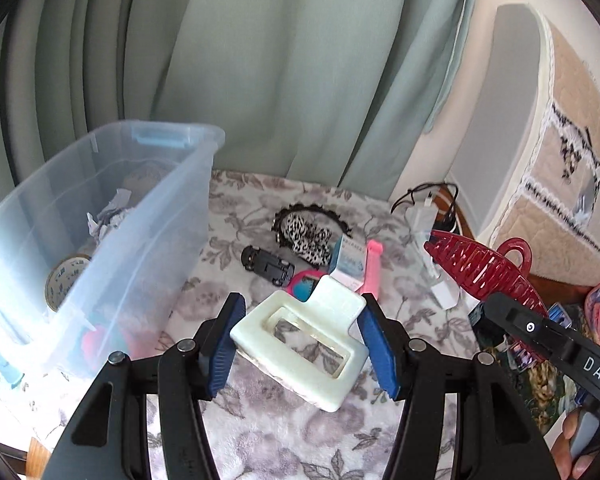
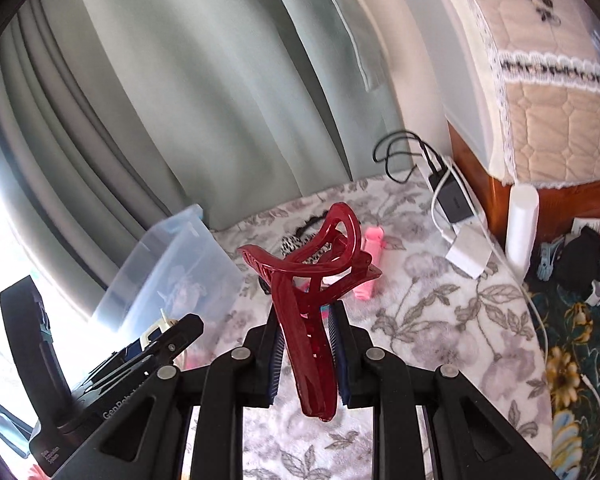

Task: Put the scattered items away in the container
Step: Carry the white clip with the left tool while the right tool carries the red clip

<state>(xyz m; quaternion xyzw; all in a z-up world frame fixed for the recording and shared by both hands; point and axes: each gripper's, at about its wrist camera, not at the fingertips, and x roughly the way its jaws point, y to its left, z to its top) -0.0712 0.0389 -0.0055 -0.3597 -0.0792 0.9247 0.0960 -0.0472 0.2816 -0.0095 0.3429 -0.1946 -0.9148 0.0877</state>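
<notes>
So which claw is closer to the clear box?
The left claw. It holds a white hair clip right beside the clear box. The right claw, holding a red hair clip, sits farther off, beyond the left one.

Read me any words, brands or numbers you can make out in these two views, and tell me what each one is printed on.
"DAS": white letters on the black body of the right gripper, cut off at the frame edge.
"Gen Robot", partly hidden: on the body of the left gripper.
Small white print lower on that same body: too small to read.
Print on the small white and blue box: blurred.
Marks on the tape roll in the clear container: illegible.
</notes>
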